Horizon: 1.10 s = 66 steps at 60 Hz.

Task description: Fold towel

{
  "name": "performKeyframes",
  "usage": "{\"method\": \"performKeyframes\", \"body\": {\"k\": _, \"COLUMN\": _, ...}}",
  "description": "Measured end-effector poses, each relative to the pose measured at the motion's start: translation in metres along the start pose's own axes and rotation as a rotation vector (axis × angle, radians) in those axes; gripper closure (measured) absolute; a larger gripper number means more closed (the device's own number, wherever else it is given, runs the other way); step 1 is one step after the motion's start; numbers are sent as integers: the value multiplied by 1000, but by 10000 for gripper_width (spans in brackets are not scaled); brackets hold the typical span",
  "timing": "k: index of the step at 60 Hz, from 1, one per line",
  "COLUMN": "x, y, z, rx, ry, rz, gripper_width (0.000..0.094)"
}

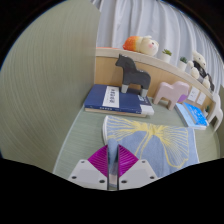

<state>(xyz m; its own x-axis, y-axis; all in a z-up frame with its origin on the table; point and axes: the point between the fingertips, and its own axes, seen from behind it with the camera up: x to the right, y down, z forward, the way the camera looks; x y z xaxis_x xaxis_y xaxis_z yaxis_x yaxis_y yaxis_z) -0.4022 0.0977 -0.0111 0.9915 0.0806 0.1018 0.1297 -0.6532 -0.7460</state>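
Note:
A pale blue-white towel point(150, 138) with yellow stripes lies on the green-grey table point(50, 120), just ahead of my fingers. My gripper point(116, 160) has its two magenta pads point(101, 158) pressed together on the near edge of the towel, and a thin fold of cloth runs up between them. The rest of the towel spreads out beyond and to the right of the fingers, with a yellow tassel or knot point(149, 129) lying on it.
A dark blue book point(112, 97) lies beyond the towel. A black horse figure point(130, 72), a pink toy point(168, 95) and a blue-white box point(194, 116) stand behind it. A shelf point(160, 62) with plush toys point(141, 43) runs along the curtained back wall.

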Motion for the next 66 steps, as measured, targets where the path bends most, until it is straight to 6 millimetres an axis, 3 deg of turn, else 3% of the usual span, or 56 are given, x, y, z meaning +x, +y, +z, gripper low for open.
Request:
{"method": "performKeyframes", "body": {"k": 10, "x": 2, "y": -3, "z": -3, "rx": -43, "ry": -54, "rz": -18, "gripper_width": 863}}
{"method": "performKeyframes", "body": {"k": 15, "x": 23, "y": -29, "z": -22, "rx": 6, "ry": -47, "rz": -9, "gripper_width": 863}}
{"method": "performKeyframes", "body": {"k": 21, "x": 74, "y": -63, "z": -53, "rx": 71, "ry": -3, "rz": 33, "gripper_width": 863}}
{"method": "performKeyframes", "body": {"k": 28, "x": 151, "y": -82, "z": -76, "rx": 118, "ry": 57, "rz": 98, "gripper_width": 863}}
{"method": "performKeyframes", "body": {"k": 32, "x": 200, "y": -79, "z": -81, "rx": 133, "ry": 75, "rz": 146, "gripper_width": 863}}
{"method": "performKeyframes", "body": {"k": 35, "x": 229, "y": -64, "z": -74, "rx": 112, "ry": 77, "rz": 172, "gripper_width": 848}}
{"method": "performKeyframes", "body": {"k": 38, "x": 249, "y": -41, "z": -62, "rx": 66, "ry": 62, "rz": 186, "gripper_width": 797}}
{"method": "performKeyframes", "body": {"k": 42, "x": 268, "y": -8, "z": -46, "rx": 13, "ry": 30, "rz": 177, "gripper_width": 611}}
{"method": "performKeyframes", "body": {"k": 43, "x": 271, "y": -1, "z": -43, "rx": 2, "ry": 23, "rz": 170, "gripper_width": 525}}
{"method": "performKeyframes", "body": {"k": 46, "x": 278, "y": 16, "z": -39, "rx": -29, "ry": -4, "rz": 148, "gripper_width": 400}}
{"method": "performKeyframes", "body": {"k": 49, "x": 280, "y": 24, "z": -38, "rx": -31, "ry": -23, "rz": 113, "gripper_width": 332}}
{"method": "performKeyframes", "body": {"k": 57, "x": 288, "y": 9, "z": -65, "rx": 3, "ry": -59, "rz": 8, "gripper_width": 229}}
{"method": "performKeyframes", "body": {"k": 66, "x": 307, "y": -26, "z": -123, "rx": 83, "ry": -49, "rz": -35, "gripper_width": 196}}
